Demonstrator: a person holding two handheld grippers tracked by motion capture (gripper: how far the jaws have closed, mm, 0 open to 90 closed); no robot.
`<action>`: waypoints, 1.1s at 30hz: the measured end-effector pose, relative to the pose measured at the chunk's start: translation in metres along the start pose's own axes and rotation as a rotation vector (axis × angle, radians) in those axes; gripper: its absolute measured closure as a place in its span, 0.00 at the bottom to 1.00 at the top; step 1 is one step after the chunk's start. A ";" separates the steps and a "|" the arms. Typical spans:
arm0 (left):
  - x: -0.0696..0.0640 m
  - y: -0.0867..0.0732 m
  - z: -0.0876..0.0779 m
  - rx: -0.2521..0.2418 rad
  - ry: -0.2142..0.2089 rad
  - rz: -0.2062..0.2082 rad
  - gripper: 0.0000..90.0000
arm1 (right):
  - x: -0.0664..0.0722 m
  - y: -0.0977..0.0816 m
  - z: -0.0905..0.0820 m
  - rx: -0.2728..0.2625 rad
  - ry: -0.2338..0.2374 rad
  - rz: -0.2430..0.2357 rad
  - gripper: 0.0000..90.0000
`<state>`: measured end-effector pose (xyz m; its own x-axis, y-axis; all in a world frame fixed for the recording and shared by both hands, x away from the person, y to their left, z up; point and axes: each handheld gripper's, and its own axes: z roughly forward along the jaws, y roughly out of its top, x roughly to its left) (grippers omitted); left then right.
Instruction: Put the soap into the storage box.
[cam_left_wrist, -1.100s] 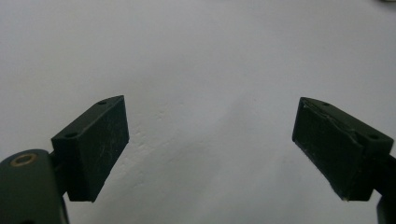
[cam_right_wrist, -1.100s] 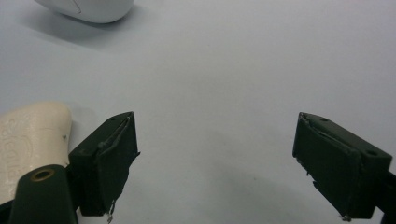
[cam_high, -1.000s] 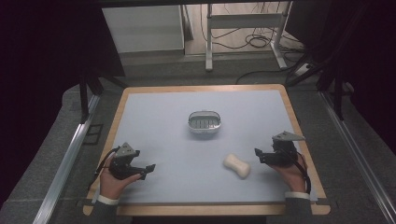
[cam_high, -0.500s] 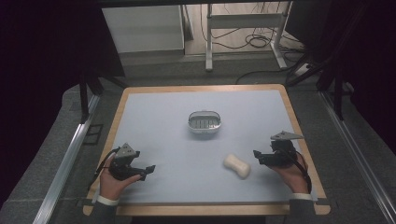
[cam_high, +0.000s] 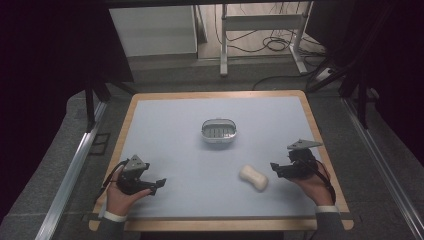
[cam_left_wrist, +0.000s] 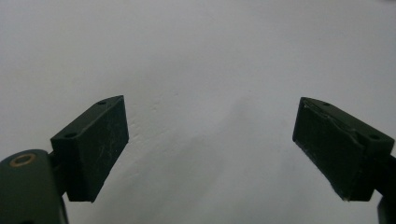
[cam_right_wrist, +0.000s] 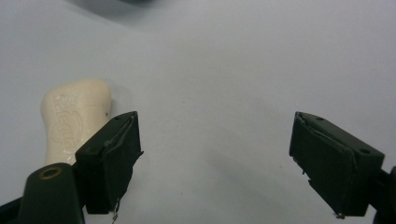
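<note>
One bar of soap (cam_high: 253, 178), cream and waisted with embossed lettering, lies flat on the pale table (cam_high: 170, 130) toward the person's right; one soap dish (cam_high: 218, 130), oval with a slotted insert, stands near the centre, well apart from it, and looks the likely home for the bar; two grippers are in play; the right gripper (cam_high: 276, 169) sits just beside the soap, jaws spread wide and empty, probably lined up for a grab, the bar lying outside its left jaw in the right gripper view; the left gripper (cam_high: 156, 183) rests low near the table's front left, likewise wide open, holding nothing, seemingly parked clear.
</note>
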<state>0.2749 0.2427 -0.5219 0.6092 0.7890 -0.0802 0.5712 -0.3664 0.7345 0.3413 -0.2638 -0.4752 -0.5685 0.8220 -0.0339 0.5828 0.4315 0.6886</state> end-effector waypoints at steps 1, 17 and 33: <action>0.000 0.000 0.000 -0.002 -0.002 -0.002 0.12 | 0.000 0.001 0.000 0.005 0.000 -0.004 0.18; -0.004 -0.003 0.000 0.009 0.003 0.004 0.12 | 0.024 0.020 0.002 0.082 0.061 -0.089 0.20; -0.002 -0.003 -0.007 -0.007 0.009 -0.008 0.12 | 0.058 0.032 0.019 0.199 0.133 -0.164 0.23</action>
<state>0.2683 0.2457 -0.5198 0.5996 0.7962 -0.0807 0.5724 -0.3563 0.7385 0.3383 -0.1955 -0.4688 -0.7283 0.6847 -0.0291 0.5714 0.6302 0.5257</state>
